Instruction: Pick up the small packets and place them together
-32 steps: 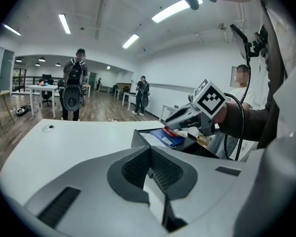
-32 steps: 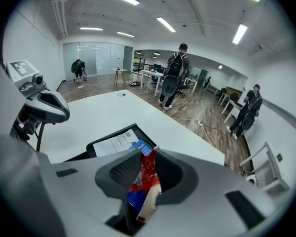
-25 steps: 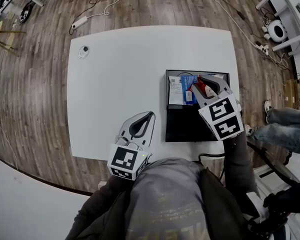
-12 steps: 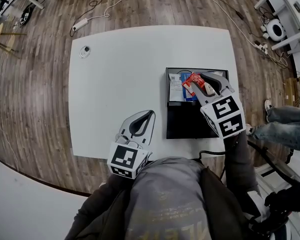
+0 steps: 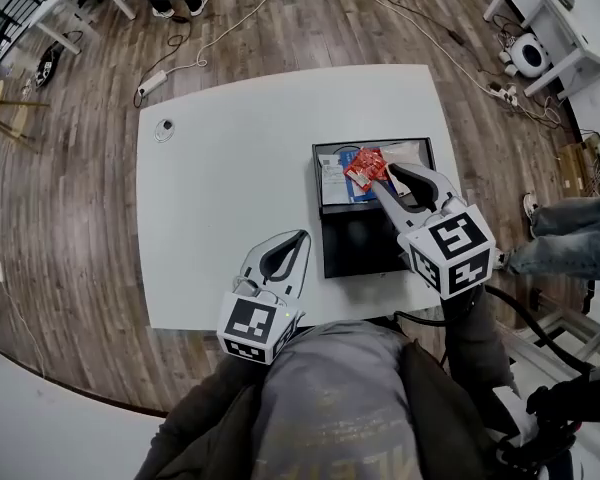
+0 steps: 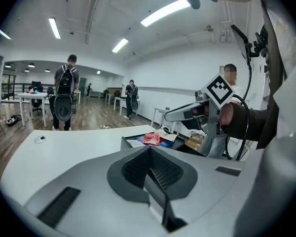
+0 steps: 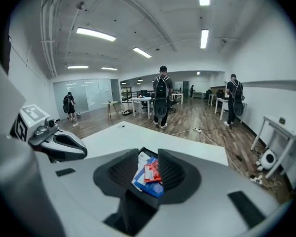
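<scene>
A red packet (image 5: pixel 365 166) lies at the far end of the black tray (image 5: pixel 365 240), on top of a blue packet (image 5: pixel 352 190) and a white one (image 5: pixel 332 178). My right gripper (image 5: pixel 383 176) hovers just above it, open after its jaws widened over the last second. In the right gripper view the red packet (image 7: pixel 152 172) shows in the gap between the jaws, lying loose on the blue packet (image 7: pixel 150 187). My left gripper (image 5: pixel 302 238) hangs over the table's near edge, shut on nothing. From the left gripper view the red packet (image 6: pixel 152 139) rests in the tray (image 6: pixel 133 141).
The tray sits on the right half of a white table (image 5: pixel 230 168), which has a small round fitting (image 5: pixel 162 129) at its far left. Cables and a power strip (image 5: pixel 152 81) lie on the wood floor. A seated person's leg (image 5: pixel 570 248) is to the right.
The right gripper, which had the red packet between its jaws, has let it go onto the blue packet, then risen and drawn back. The left gripper has lifted slightly.
</scene>
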Action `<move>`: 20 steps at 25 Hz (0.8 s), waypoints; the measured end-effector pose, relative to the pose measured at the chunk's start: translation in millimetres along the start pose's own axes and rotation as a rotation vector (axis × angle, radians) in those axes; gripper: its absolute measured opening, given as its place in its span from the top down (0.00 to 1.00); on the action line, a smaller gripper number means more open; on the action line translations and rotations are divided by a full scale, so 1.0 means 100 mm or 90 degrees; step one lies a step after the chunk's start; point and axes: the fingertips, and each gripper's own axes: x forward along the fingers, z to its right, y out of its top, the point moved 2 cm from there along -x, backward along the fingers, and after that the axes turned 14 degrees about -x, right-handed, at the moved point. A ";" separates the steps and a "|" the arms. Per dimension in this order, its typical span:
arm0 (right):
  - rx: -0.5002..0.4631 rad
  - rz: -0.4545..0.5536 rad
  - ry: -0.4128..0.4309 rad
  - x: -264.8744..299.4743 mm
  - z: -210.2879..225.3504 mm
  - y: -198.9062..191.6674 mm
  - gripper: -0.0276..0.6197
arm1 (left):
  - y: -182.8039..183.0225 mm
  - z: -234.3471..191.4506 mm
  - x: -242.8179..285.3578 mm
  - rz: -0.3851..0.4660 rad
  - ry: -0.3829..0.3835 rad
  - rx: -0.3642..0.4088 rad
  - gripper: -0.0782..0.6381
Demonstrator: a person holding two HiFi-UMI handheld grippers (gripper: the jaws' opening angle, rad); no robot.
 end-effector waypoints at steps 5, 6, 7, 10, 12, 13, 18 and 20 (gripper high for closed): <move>0.080 0.056 0.028 -0.22 -0.31 -0.08 0.77 | 0.06 0.16 0.00 0.001 -0.025 0.027 0.89; 0.092 0.067 0.035 -0.26 -0.37 -0.10 0.77 | 0.06 0.20 0.01 0.001 -0.033 0.034 0.89; 0.104 0.077 0.040 -0.29 -0.42 -0.11 0.77 | 0.06 0.24 0.02 -0.001 -0.040 0.040 0.89; 0.136 0.104 0.043 -0.40 -0.47 -0.11 0.84 | 0.06 0.36 0.06 -0.007 -0.060 0.053 0.89; 0.155 0.123 0.041 -0.48 -0.48 -0.10 0.90 | 0.06 0.44 0.07 -0.010 -0.071 0.061 0.89; 0.162 0.131 0.042 -0.51 -0.49 -0.09 0.93 | 0.06 0.47 0.07 -0.012 -0.074 0.065 0.89; 0.167 0.140 0.038 -0.55 -0.56 -0.13 0.95 | 0.03 0.54 0.07 -0.016 -0.083 0.075 0.89; 0.165 0.137 0.034 -0.54 -0.59 -0.13 0.95 | 0.04 0.55 0.06 -0.015 -0.085 0.077 0.89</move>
